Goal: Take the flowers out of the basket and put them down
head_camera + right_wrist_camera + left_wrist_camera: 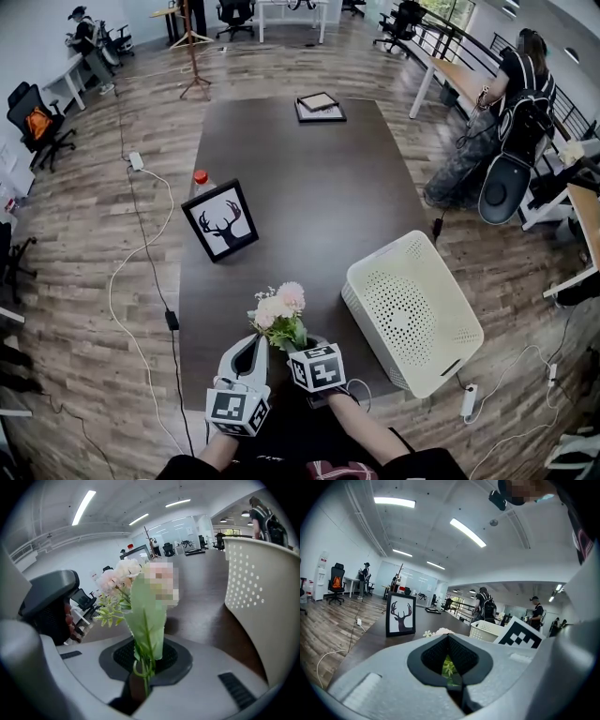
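A small bunch of pale pink and white flowers (279, 314) with green leaves stands upright over the near edge of the dark table (300, 178). My right gripper (302, 352) is shut on its stems (143, 667), low down, and the blooms (133, 573) rise above the jaws. My left gripper (255, 349) is just left of the bunch with its jaws together and nothing held; a sliver of green (449, 667) shows past them. The white perforated basket (412, 314) lies to the right on the table, apart from the flowers.
A framed deer picture (220, 220) stands left of the table's middle, with a red-capped bottle (200, 180) behind it. Two flat frames (319, 106) lie at the far end. A person (511, 103) stands by desks at the right. Cables run over the floor (141, 281) at the left.
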Demonstrator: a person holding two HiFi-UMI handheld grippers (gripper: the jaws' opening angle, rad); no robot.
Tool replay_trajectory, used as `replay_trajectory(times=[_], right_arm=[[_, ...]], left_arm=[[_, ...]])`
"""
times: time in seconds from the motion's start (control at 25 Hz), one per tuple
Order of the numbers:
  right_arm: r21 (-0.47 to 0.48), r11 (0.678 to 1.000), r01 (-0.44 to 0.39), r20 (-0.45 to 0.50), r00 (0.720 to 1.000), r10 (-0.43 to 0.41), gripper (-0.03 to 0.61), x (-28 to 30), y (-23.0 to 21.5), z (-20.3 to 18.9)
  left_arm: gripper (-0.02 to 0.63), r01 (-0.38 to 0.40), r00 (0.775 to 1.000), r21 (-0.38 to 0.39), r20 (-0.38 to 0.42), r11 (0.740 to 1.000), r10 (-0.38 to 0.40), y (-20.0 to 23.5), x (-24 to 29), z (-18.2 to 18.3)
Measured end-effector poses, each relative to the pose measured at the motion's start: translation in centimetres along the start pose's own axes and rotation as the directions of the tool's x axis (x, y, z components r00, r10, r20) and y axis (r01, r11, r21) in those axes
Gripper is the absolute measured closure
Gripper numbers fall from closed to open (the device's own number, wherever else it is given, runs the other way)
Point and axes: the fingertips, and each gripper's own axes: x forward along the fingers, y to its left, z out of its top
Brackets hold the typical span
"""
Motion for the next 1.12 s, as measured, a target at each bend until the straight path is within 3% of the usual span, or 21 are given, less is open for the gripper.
replay_trajectory(times=[0.44,0.84,0.92,1.04,1.12], right_arm=[[-0.100,0.995,0.019,-0.068,0.997,-0.026,0.502,2.0,0.7,-2.3],[-0.115,0.993,0.020,-0.117,0.993,-0.034,0.479,3.1,1.1,-3.6],[-0.090,0.996,-0.009,-0.120,0.993,-0.002,0.447,3.1,1.6,-3.7],[-0.080,0.995,-0.066,-0.123,0.991,0.056,0.304,2.9,3.0,-3.7],[-0.093,0.992,-0.089,-0.119,0.990,0.078,0.268,2.8,3.6,-3.5]], left_arm=[[0.604,-0.011,1.000,0.005,-0.005,1.000,0.011,0.8,-1.0,-0.4],[0.604,-0.016,1.000,0.010,-0.008,1.000,0.017,1.5,-1.5,-0.6],[0.604,-0.012,1.000,0.009,-0.009,1.000,0.012,1.5,-1.5,-0.6],[0.604,-0.004,1.000,0.011,-0.008,1.000,0.004,1.5,-1.7,-0.5],[0.604,-0.001,1.000,0.011,-0.006,1.000,0.001,1.6,-1.7,-0.5]])
